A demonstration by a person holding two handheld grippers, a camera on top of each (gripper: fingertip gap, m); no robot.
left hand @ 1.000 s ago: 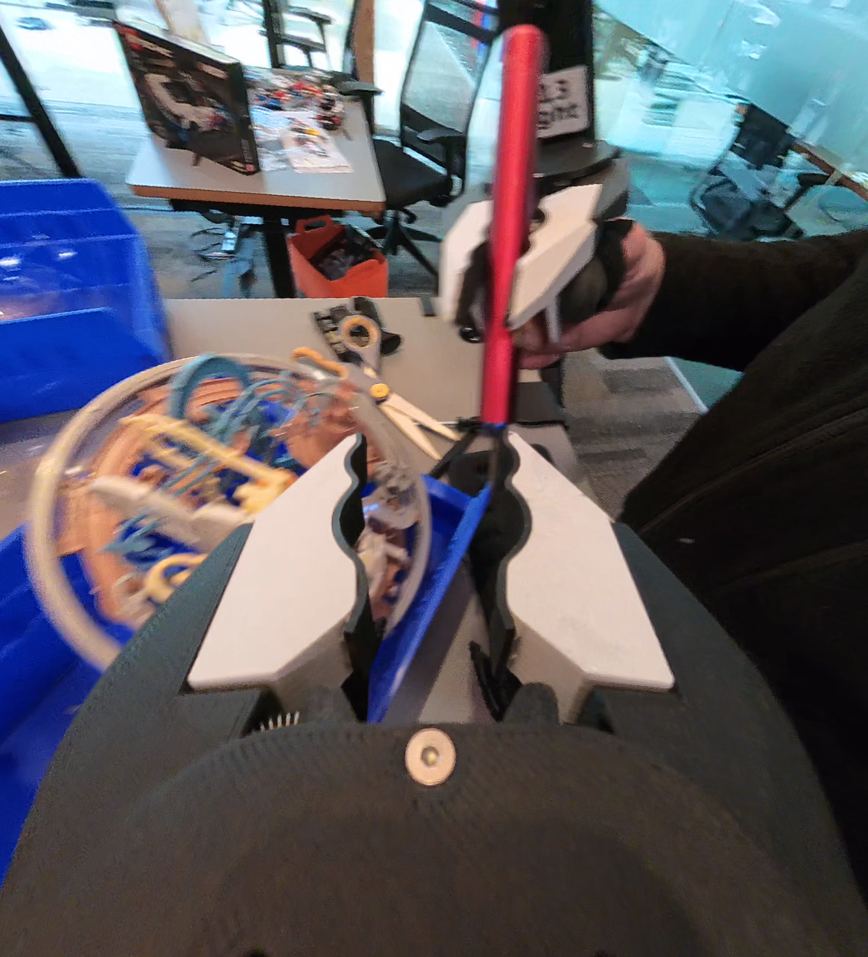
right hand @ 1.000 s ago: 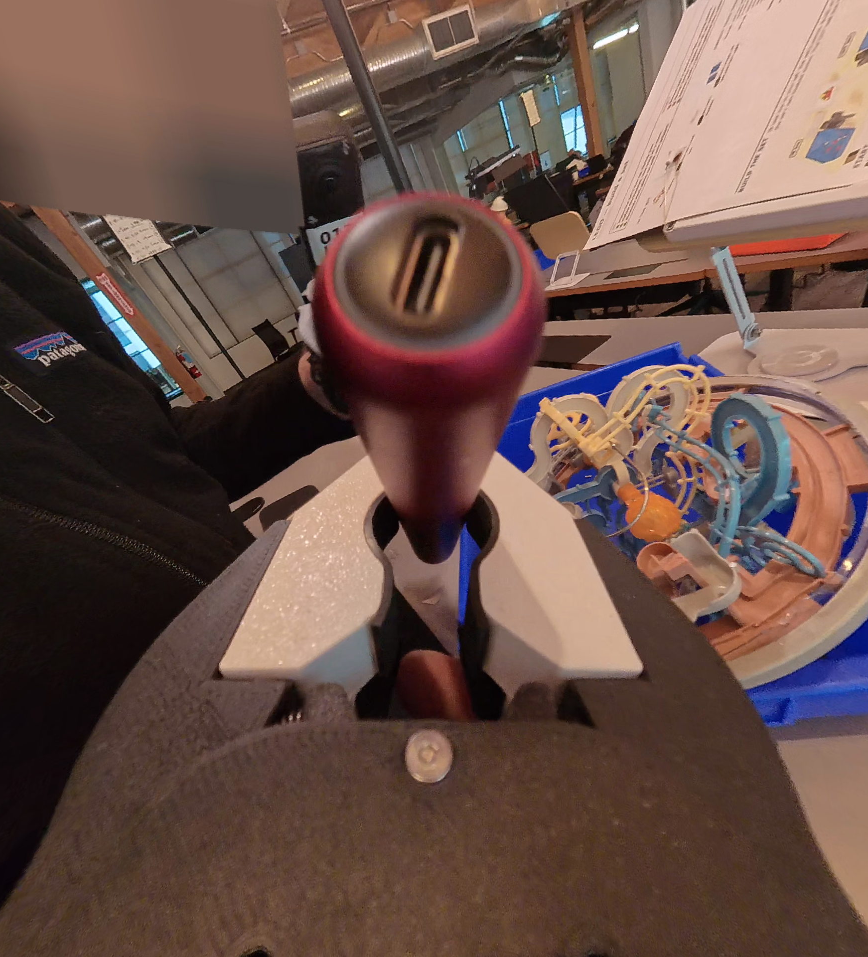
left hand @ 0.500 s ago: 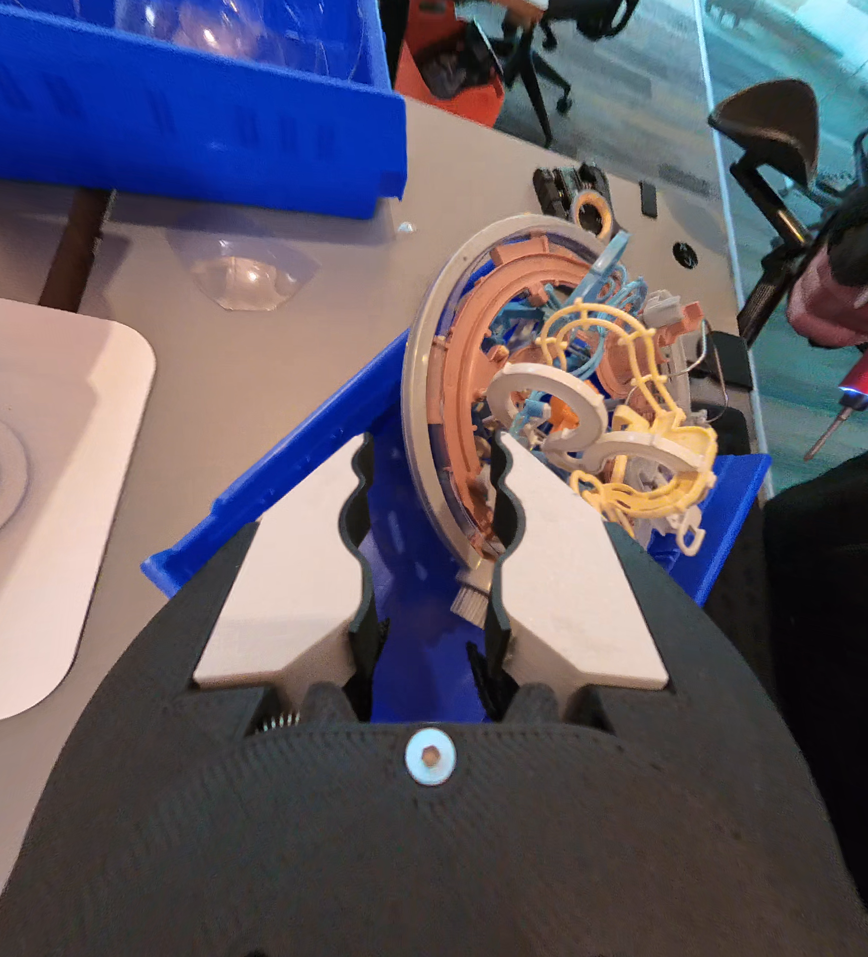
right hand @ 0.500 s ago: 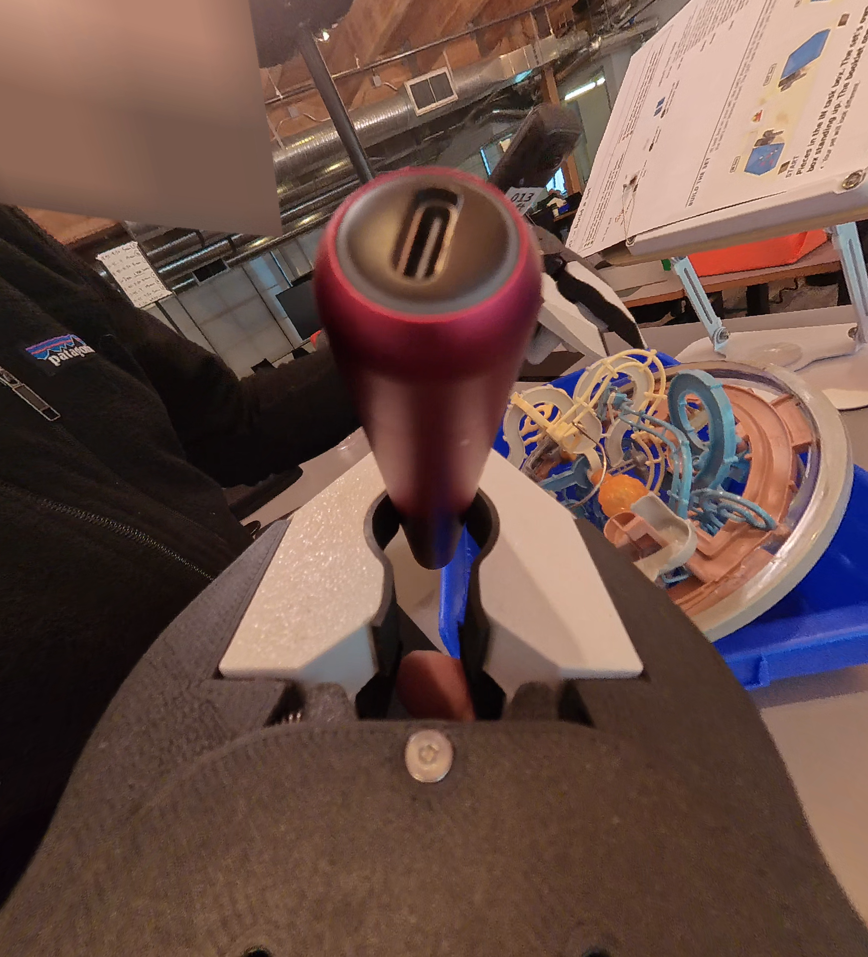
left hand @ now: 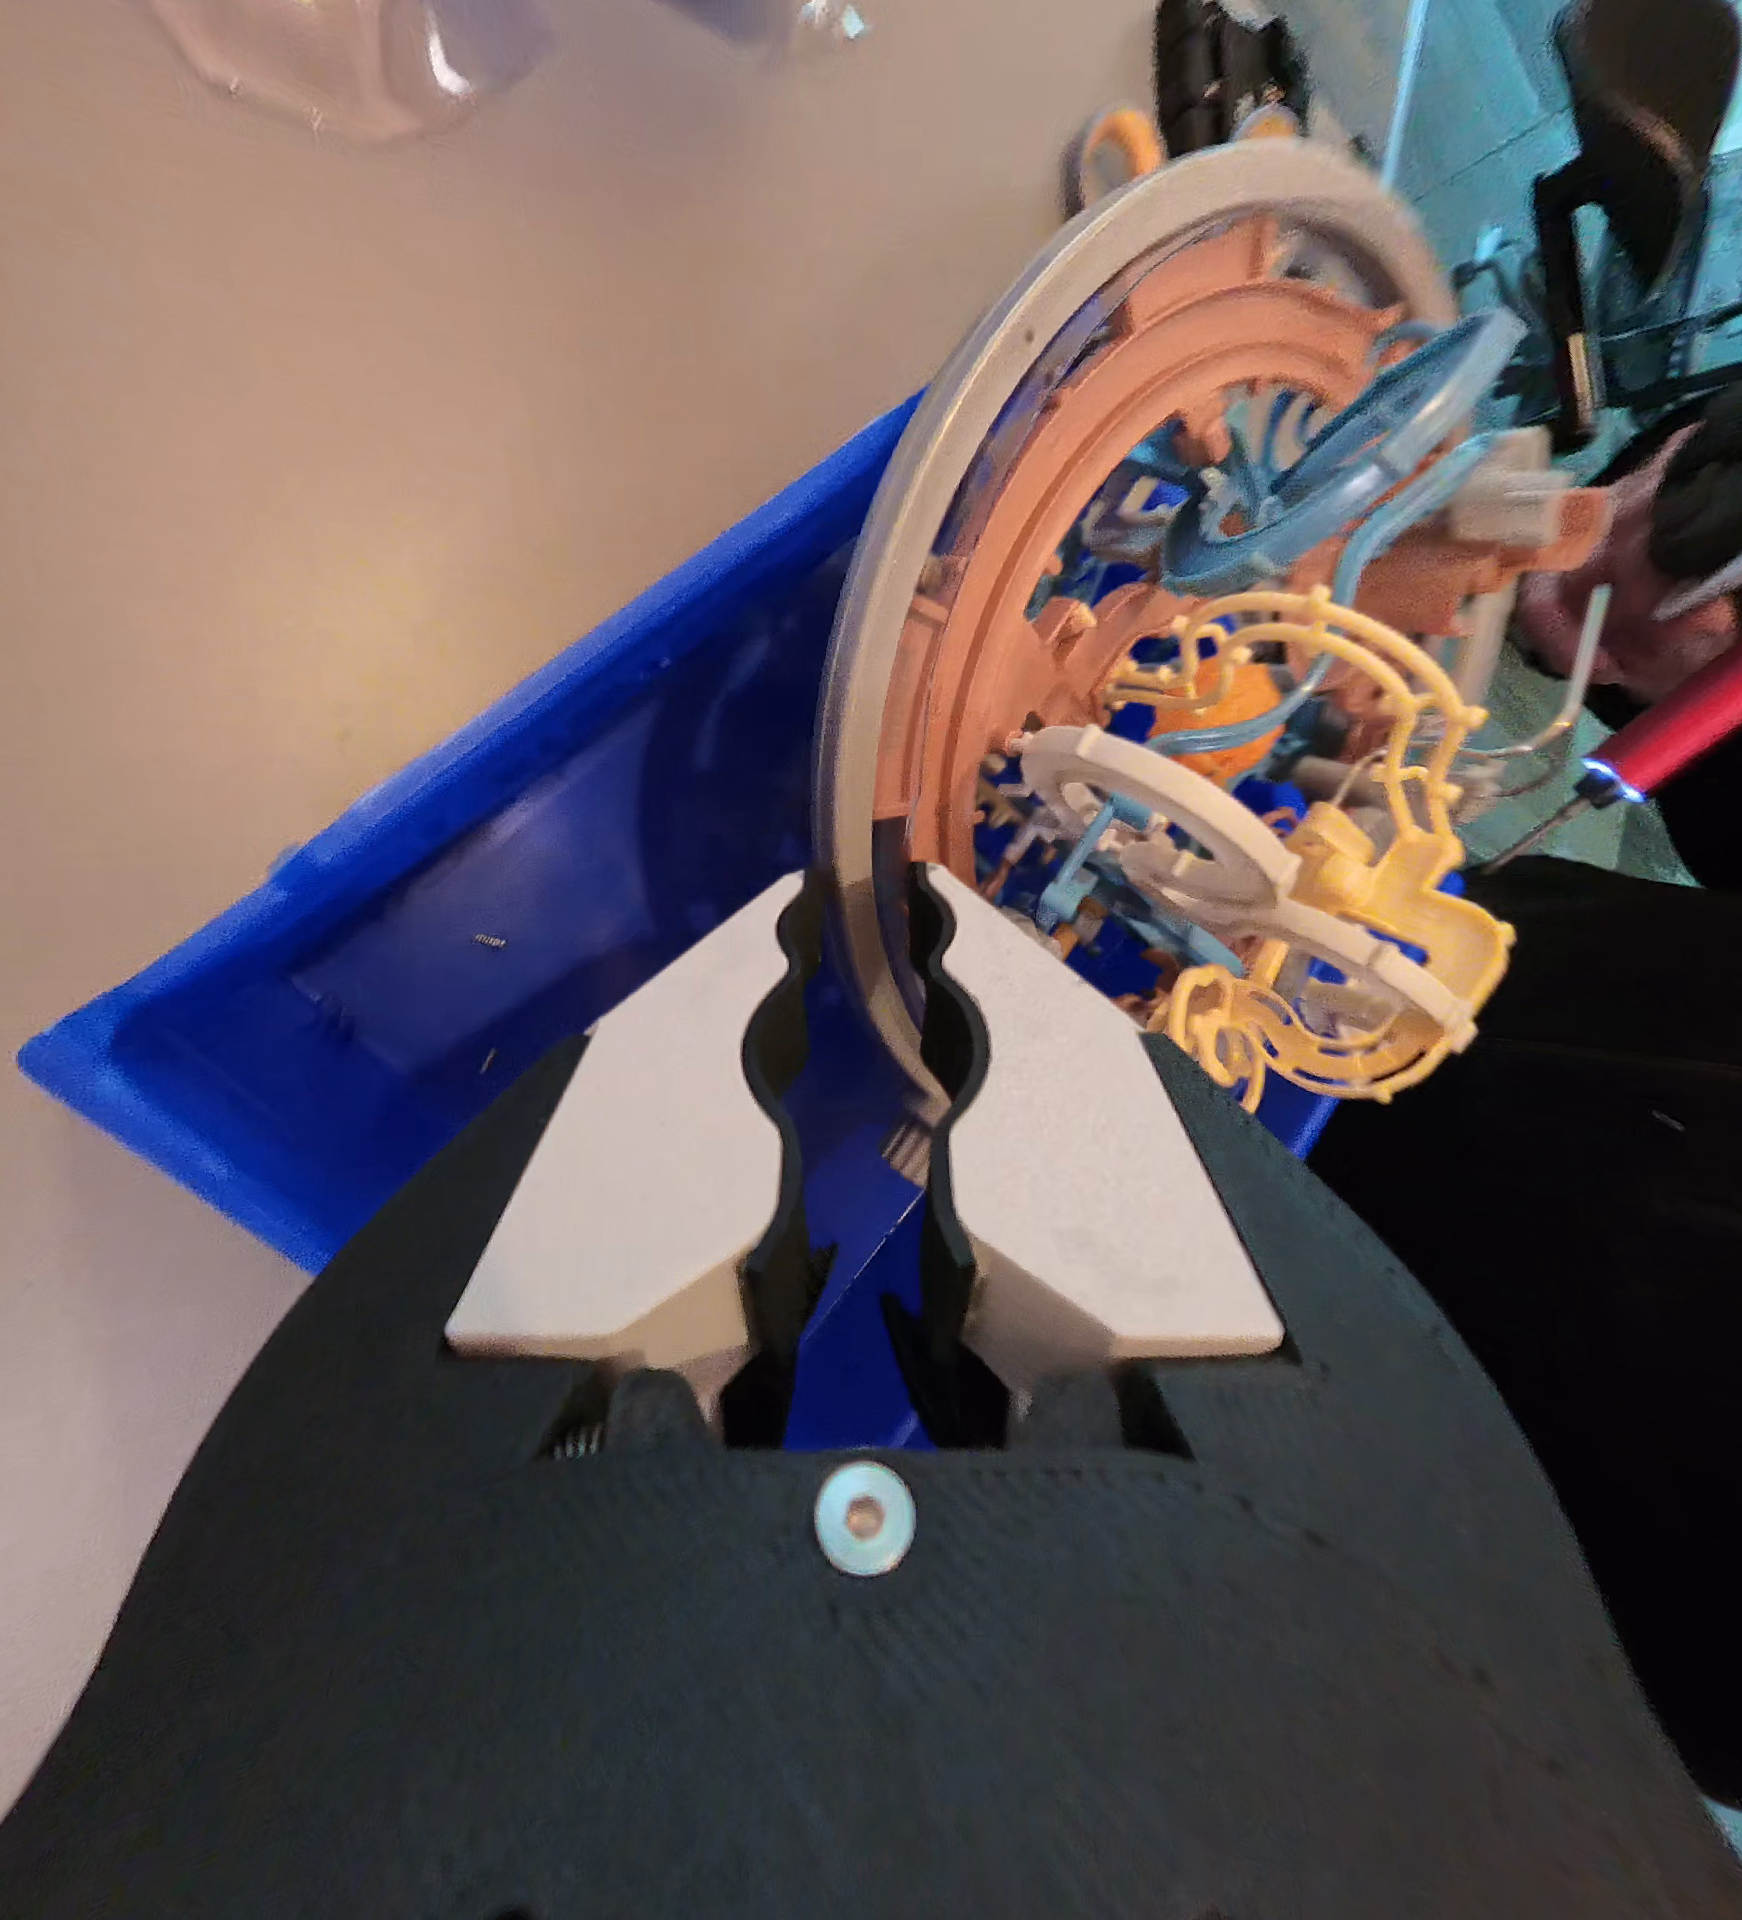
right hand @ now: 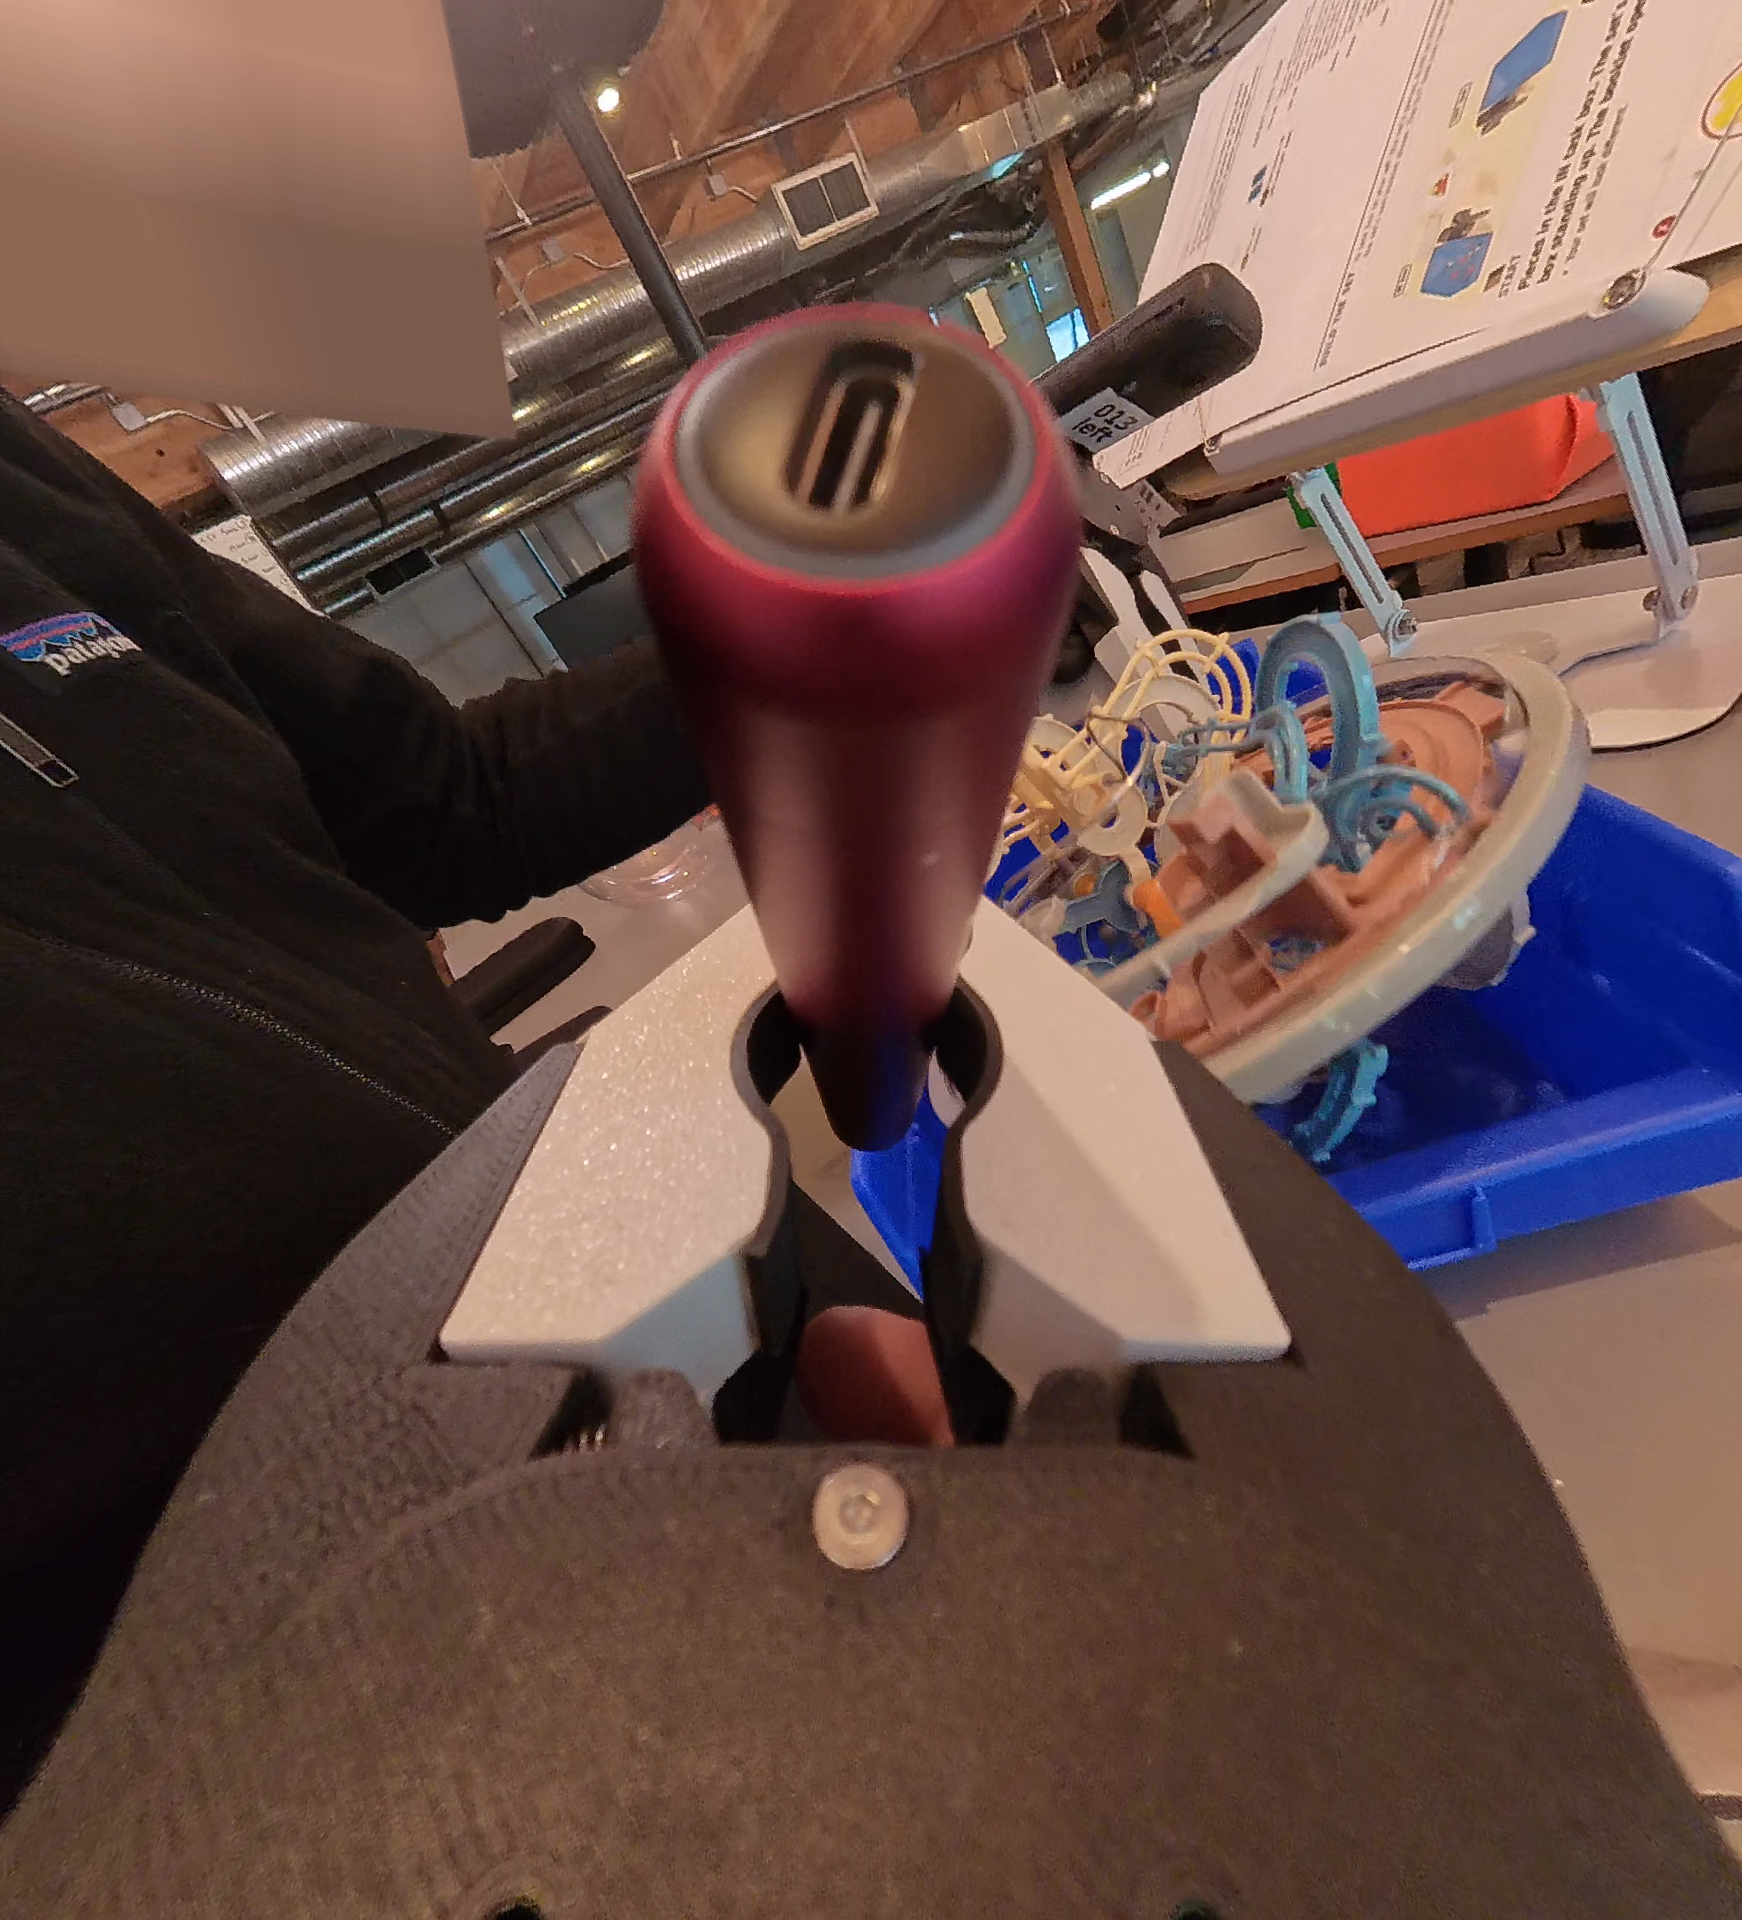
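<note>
Grey maze rim (left hand: 851,727) clamped between left jaws; right jaws grip red screwdriver (right hand: 851,727), over blue bin (right hand: 1615,1039).

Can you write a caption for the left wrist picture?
Left gripper pinches the grey rim of a marble maze toy over a blue bin.

Open workshop-office — exposed ducts (right hand: 638,281), wood-beam ceiling (right hand: 763,73), desks, blue parts bin (right hand: 1625,1039)

At centre frame a glossy plastic maze toy (left hand: 1137,665) with a smooth grey rim; lower left, a shiny blue plastic bin (left hand: 493,935); a satin red metal screwdriver (right hand: 846,727); matt tabletop (left hand: 327,416).
</note>
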